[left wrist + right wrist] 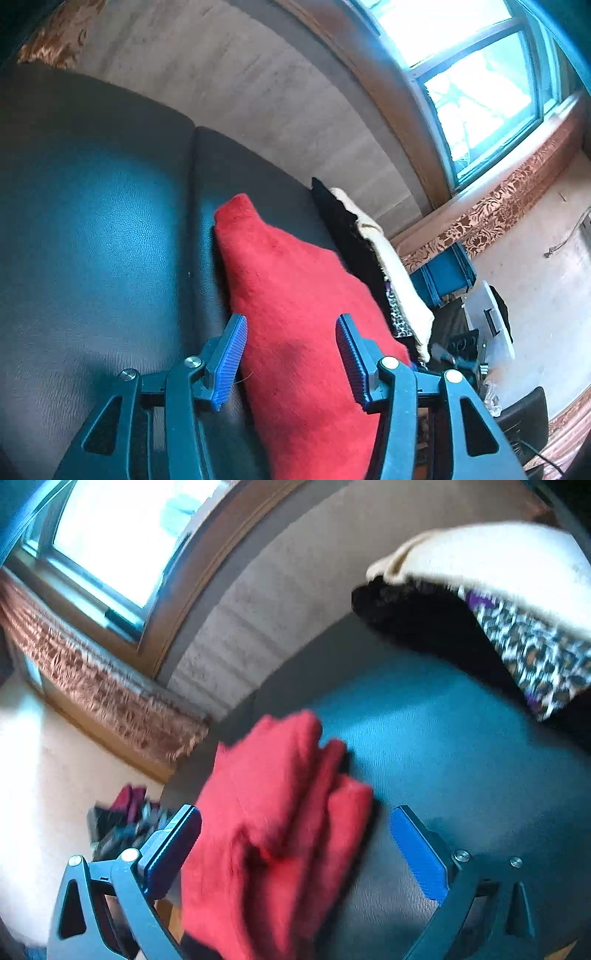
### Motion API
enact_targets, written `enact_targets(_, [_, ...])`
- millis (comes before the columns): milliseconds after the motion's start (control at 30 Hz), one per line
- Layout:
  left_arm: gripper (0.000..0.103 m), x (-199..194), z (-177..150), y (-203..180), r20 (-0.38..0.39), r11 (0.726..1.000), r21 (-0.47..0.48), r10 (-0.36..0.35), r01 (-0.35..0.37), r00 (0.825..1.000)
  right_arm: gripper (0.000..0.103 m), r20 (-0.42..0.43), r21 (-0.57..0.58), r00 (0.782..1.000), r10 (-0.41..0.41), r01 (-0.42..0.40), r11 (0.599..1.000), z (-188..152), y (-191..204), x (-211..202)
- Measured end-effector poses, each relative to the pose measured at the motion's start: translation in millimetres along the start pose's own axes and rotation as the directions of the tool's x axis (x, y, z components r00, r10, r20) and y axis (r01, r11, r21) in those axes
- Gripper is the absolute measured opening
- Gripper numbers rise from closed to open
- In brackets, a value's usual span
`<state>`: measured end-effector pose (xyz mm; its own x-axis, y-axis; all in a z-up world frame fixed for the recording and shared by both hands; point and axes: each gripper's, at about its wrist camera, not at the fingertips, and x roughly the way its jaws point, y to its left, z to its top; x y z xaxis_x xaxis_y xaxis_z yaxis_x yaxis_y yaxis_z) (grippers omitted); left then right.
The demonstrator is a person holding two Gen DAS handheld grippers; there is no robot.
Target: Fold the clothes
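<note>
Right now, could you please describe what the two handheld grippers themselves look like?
The left gripper and the right gripper look alike: dark teal-black frames with triangular cut-outs, round silver screws at the joints, and two flat blue fingers. The left one's finger pads are finely ribbed. No cables, sleeves or markings show.

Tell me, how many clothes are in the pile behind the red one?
3 that I can see: a black one at the bottom, a spotted one in the middle, a cream one on top. More may be hidden.
</note>
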<state>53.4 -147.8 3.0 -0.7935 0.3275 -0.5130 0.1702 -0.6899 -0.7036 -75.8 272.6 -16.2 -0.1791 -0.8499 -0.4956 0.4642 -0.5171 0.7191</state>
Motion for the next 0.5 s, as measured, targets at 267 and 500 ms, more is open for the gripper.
enact_targets(267, [0.058,45,-1,5,-0.110,0.998,0.038,-0.038,0.043,0.993,0.103,-0.213,0.015,0.975,0.067,-0.066,0.998,-3,11,57])
enact_targets(500, [0.068,60,5,4,-0.087,0.997,0.064,-0.033,0.039,0.996,0.103,-0.239,-0.066,0.970,0.044,-0.061,0.996,-1,23,84])
